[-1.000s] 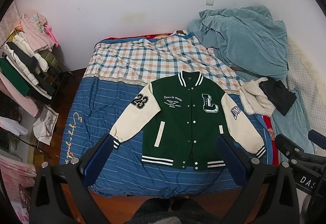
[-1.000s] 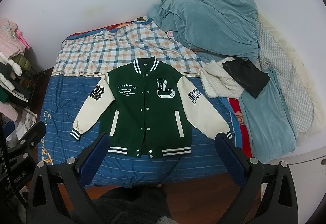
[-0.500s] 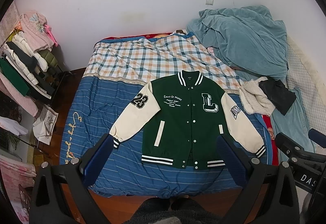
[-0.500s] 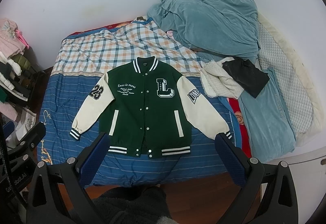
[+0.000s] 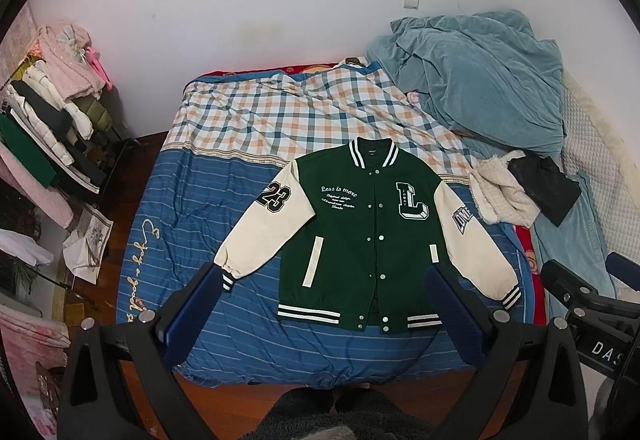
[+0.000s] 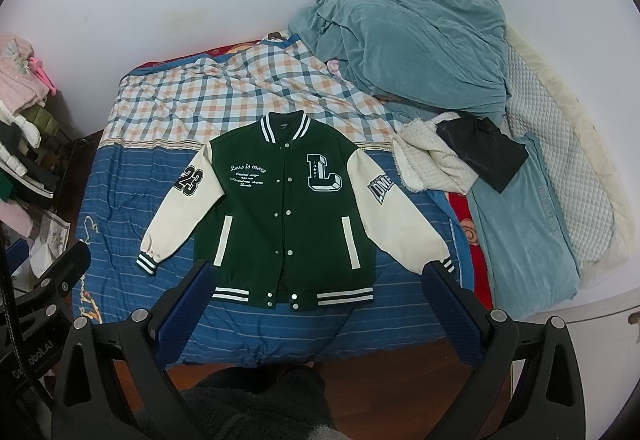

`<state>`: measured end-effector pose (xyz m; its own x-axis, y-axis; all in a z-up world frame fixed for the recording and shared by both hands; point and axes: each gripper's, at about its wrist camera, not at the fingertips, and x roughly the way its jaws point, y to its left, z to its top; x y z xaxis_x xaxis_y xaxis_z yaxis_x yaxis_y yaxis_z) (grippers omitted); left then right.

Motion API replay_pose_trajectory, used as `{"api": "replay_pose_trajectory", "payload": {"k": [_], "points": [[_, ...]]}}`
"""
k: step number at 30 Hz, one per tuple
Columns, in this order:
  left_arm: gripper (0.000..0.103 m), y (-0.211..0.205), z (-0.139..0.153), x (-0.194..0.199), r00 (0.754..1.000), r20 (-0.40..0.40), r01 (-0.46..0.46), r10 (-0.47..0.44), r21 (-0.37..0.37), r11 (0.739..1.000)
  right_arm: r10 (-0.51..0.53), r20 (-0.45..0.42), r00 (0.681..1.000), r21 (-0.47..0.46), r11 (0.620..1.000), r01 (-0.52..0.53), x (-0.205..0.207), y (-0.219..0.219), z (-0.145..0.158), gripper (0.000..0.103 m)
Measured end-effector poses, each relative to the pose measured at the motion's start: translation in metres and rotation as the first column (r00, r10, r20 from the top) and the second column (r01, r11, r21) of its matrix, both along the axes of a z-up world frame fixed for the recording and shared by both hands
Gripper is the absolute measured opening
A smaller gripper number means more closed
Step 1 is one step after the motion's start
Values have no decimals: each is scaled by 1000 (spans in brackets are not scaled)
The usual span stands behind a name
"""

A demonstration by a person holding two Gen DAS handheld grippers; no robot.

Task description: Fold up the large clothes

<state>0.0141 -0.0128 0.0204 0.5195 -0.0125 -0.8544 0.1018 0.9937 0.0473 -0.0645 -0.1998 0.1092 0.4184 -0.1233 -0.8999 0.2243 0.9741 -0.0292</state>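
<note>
Left wrist view: nothing had shifted over the last second; the left gripper (image 5: 324,300) hung wide open and empty above the jacket (image 5: 370,240), spread flat, front up, on the bed (image 5: 168,224) toward 12 o'clock.

Right wrist view: likewise unchanged, the right gripper (image 6: 318,290) gaped empty. Folding had not begun.

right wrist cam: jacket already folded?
No. The green varsity jacket lies flat and buttoned on the bed, both cream sleeves spread out to the sides, and neither gripper touches it.
</note>
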Motion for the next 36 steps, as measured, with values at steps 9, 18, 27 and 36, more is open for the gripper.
{"api": "replay_pose_trajectory", "payload": {"k": [9, 18, 27, 36], "points": [[103, -4, -4, -3, 1000, -3, 17, -17, -4, 1000, -14, -5, 1000, -3, 1000, 14, 4, 3, 2, 103], [103, -2, -27, 14, 994, 82, 76, -74, -30, 997, -61, 42, 997, 46, 997, 59, 11, 5, -8, 103], [103, -18, -119, 73, 989, 103, 107, -106, 1, 994, -360, 31, 932, 221, 912, 345, 17, -65, -127, 103], [103, -74, -245, 131, 997, -72, 50, -41, 122, 991, -674, -235, 700, 375, 602, 705, -20, -224, -341, 65]]}}
